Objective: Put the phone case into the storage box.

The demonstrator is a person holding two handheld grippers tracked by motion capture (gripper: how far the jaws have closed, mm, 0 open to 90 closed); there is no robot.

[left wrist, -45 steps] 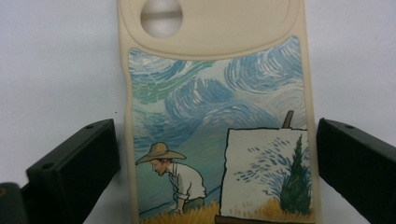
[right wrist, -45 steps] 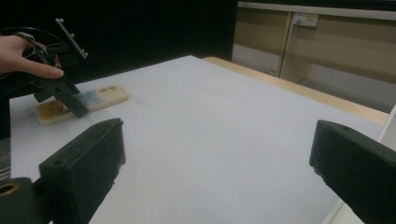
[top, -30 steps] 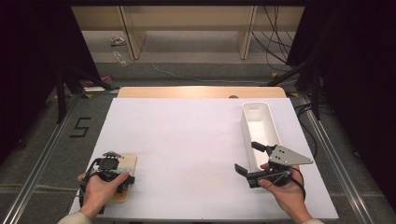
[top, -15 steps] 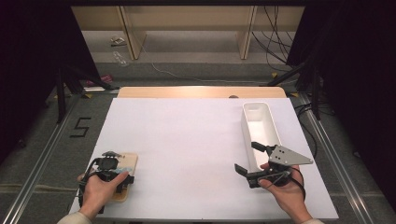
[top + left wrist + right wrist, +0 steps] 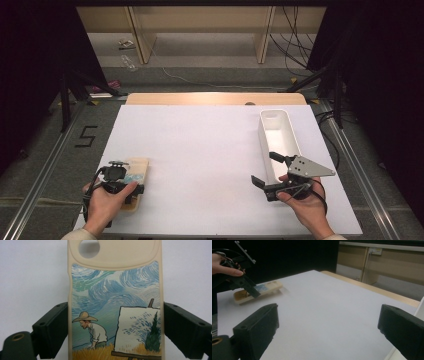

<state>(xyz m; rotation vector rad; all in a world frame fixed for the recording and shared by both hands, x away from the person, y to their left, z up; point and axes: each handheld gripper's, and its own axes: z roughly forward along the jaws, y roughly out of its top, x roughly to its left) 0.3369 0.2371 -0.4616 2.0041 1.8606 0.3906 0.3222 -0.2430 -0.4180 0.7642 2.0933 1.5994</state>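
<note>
- At the near left edge of the white worktop (image 5: 200, 150), a person's left hand (image 5: 102, 205) is holding the left gripper (image 5: 120, 182) down over a cream phone case (image 5: 115, 305) that is lying flat on the surface.
- Seen from the left gripper's own camera, the two black fingers (image 5: 51, 332) are standing either side of the case, hard against its long edges; whether they are pressing on it or merely touching cannot be told.
- The case is facing picture side up, printed with a painter in a straw hat bending beside an easel under swirling blue sky, its camera cut-out pointing away from the gripper.
- At the near right, the person's right hand (image 5: 307, 205) is holding the right gripper (image 5: 267, 170) above the worktop, its grey three-cornered plate on top and its fingers (image 5: 257, 332) spread wide with nothing between them.
- From the right gripper's camera, the left gripper (image 5: 245, 286) and the phone case (image 5: 259, 291) are showing across the worktop, well apart from the right gripper.
- Just beyond the right gripper, a long white tray (image 5: 287, 137) is lying lengthwise toward the far edge.
- At the far edge of the white sheet, a strip of pale wooden tabletop (image 5: 215, 98) is showing.
- Beyond it, wooden shelving (image 5: 200, 30) is standing on the floor, with cables trailing on the right.
</note>
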